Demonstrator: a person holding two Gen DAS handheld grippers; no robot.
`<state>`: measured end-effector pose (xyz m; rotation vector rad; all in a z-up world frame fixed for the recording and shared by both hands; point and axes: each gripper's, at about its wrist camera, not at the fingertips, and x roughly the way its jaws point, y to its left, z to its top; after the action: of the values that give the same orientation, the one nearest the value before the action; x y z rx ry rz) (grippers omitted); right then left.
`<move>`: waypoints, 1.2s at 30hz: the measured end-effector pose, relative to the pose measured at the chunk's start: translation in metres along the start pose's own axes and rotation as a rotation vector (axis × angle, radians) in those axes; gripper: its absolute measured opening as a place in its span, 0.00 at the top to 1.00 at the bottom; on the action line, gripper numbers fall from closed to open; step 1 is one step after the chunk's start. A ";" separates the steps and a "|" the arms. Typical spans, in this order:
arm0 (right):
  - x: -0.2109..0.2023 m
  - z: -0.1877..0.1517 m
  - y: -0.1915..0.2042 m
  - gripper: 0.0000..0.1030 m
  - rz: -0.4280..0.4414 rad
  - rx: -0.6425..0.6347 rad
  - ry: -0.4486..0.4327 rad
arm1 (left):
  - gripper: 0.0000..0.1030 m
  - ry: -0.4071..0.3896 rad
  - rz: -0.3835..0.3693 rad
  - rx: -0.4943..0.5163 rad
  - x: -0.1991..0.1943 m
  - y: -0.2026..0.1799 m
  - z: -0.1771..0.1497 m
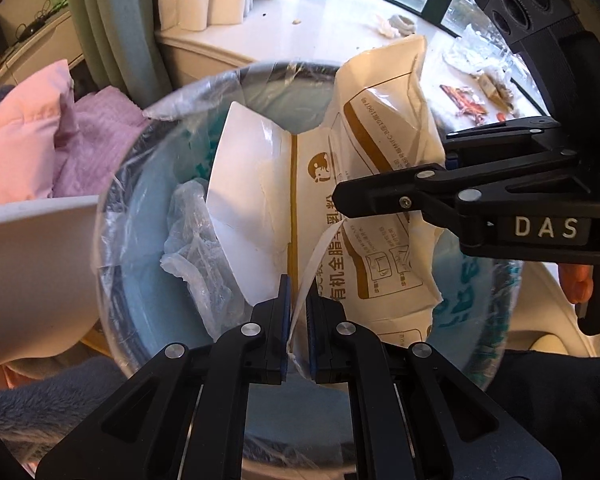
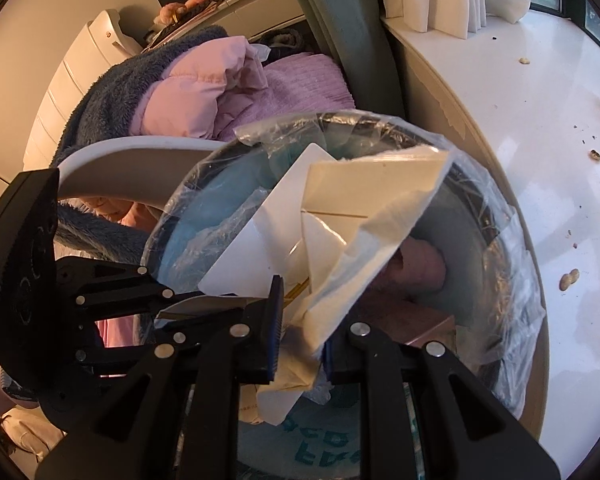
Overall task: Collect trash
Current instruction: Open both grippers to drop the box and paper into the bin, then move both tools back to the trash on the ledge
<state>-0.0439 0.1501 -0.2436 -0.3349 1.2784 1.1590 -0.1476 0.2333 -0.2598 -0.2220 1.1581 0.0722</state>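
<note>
Disposal step: right tongs [image 2: 298, 330] grip the torn pouch [image 1: 379, 184] over the bin [image 1: 116, 216]; left tongs [image 1: 298, 312] pinch its strip [image 1: 315, 258]. Next, release both.

the bin [image 1: 112, 248] is standing just beside the ledge [image 1: 331, 8], with the bag [image 1: 383, 168] sticking up out of it. clothes [image 1: 80, 140] are lying left of the bin, a chair arm [image 1: 32, 248] crossing before them. wrappers [image 1: 471, 104] are lying on the ledge, behind the bag.
</note>
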 end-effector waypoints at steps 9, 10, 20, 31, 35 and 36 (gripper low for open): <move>-0.002 -0.006 -0.002 0.53 0.020 -0.021 -0.015 | 0.93 0.004 -0.003 -0.002 0.008 0.000 -0.001; -0.008 -0.007 -0.001 0.42 0.028 -0.022 -0.026 | 0.82 0.000 0.002 0.009 0.005 -0.002 -0.001; -0.083 -0.018 -0.025 0.17 0.039 0.088 -0.177 | 0.10 -0.159 0.074 0.124 -0.044 -0.040 0.002; -0.170 -0.063 -0.119 0.17 -0.123 0.326 -0.303 | 0.06 -0.231 0.016 0.186 -0.061 -0.086 0.055; -0.207 -0.084 -0.155 0.17 -0.186 0.399 -0.362 | 0.06 -0.263 -0.057 0.211 -0.061 -0.119 0.080; -0.215 -0.087 -0.162 0.17 -0.206 0.410 -0.373 | 0.06 -0.269 -0.065 0.221 -0.059 -0.127 0.084</move>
<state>0.0689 -0.0914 -0.1489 0.0539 1.0880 0.7195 -0.0740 0.1306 -0.1560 -0.0509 0.8820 -0.0812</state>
